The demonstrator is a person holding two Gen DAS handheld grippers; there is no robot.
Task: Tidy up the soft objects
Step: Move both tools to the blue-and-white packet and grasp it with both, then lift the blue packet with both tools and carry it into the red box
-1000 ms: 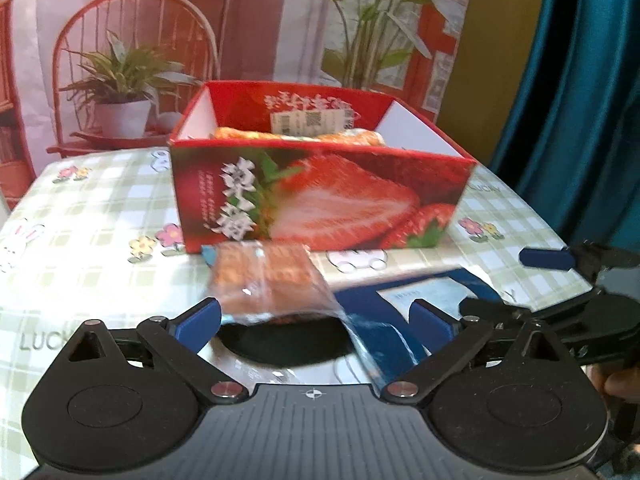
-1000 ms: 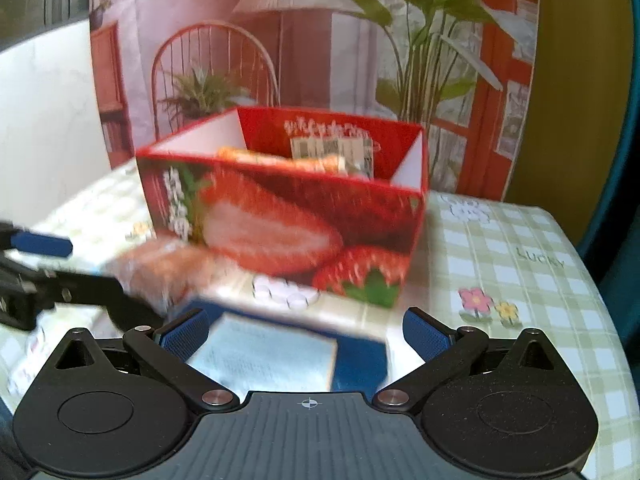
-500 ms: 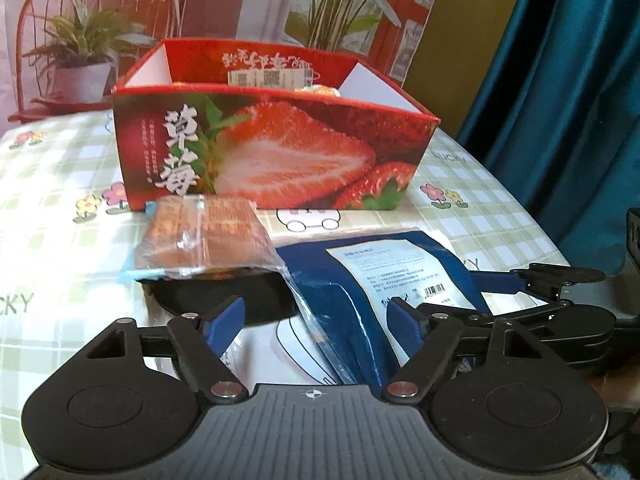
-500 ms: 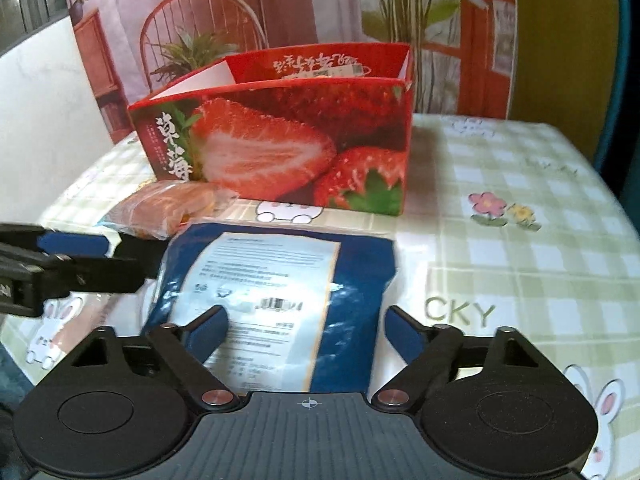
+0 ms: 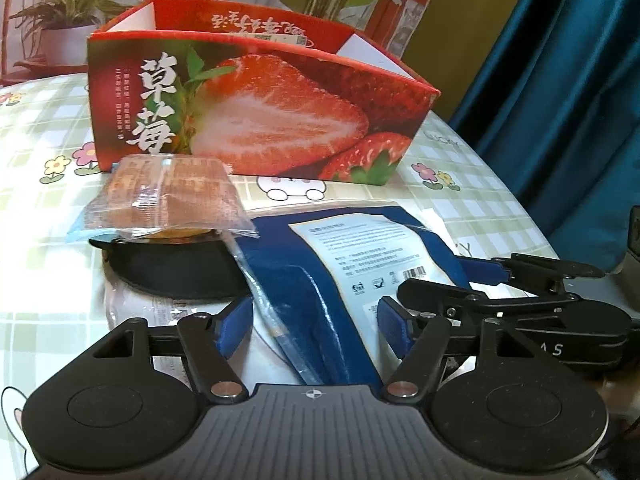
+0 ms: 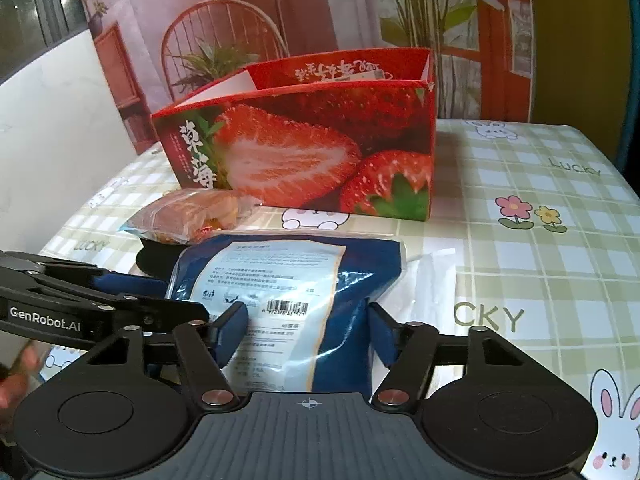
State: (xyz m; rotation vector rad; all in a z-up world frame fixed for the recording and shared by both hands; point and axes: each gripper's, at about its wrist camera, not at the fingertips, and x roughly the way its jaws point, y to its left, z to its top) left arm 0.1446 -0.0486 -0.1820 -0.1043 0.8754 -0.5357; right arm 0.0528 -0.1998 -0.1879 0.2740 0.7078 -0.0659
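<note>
Checked tablecloth (image 6: 540,264) w/ strawberry box (image 6: 320,160), blue packet (image 6: 332,280) on it.

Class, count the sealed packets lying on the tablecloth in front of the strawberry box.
2: the blue packet nearest the camera, and the wrapped pastry just behind it, by the box's left corner. A pale item underneath and things inside the strawberry box can't be identified.

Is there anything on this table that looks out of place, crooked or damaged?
Nothing looks spilled or torn. One thing is a little untidy: the wrapped cake lies tilted on top of a black item, not flat on the tablecloth. The blue packet lies askew in front of the strawberry box.
</note>
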